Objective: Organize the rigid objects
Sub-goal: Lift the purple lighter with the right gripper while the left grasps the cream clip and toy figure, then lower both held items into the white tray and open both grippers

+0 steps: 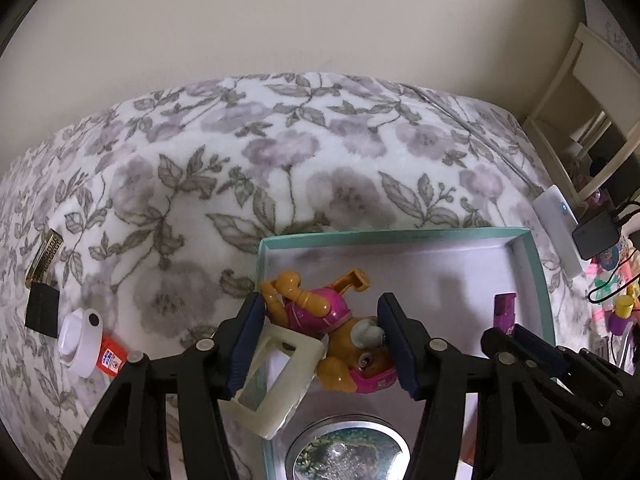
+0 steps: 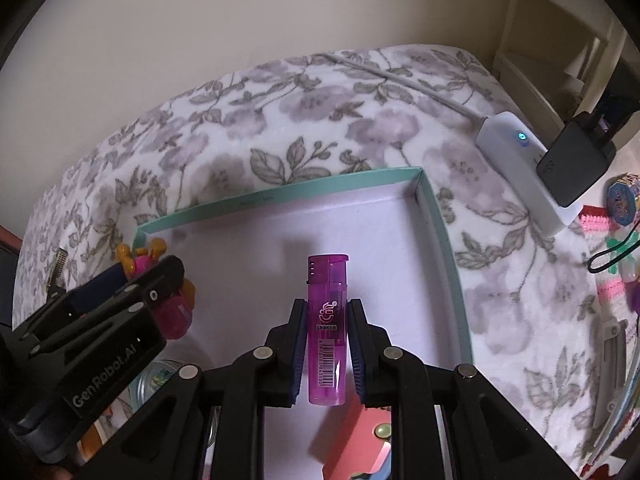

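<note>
Your floral bedspread (image 1: 280, 152) runs free beyond the box | teal-rimmed box (image 2: 440, 216), floor bare toward its far wall | your left gripper (image 1: 320, 344) spread wide around dog toy (image 1: 320, 320) | your right gripper (image 2: 327, 354) clamps purple lighter (image 2: 327, 320) over the box.

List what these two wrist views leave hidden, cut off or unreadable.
- Left wrist view: the round tin in the teal box is cut off by the bottom edge; its lid picture is glare-blurred.
- Left wrist view: the purple lighter is mostly hidden behind the right gripper.
- Right wrist view: the toy dog is largely hidden by the left gripper.
- Right wrist view: the pink item under the lighter is covered by gripper arms; identity unclear.
</note>
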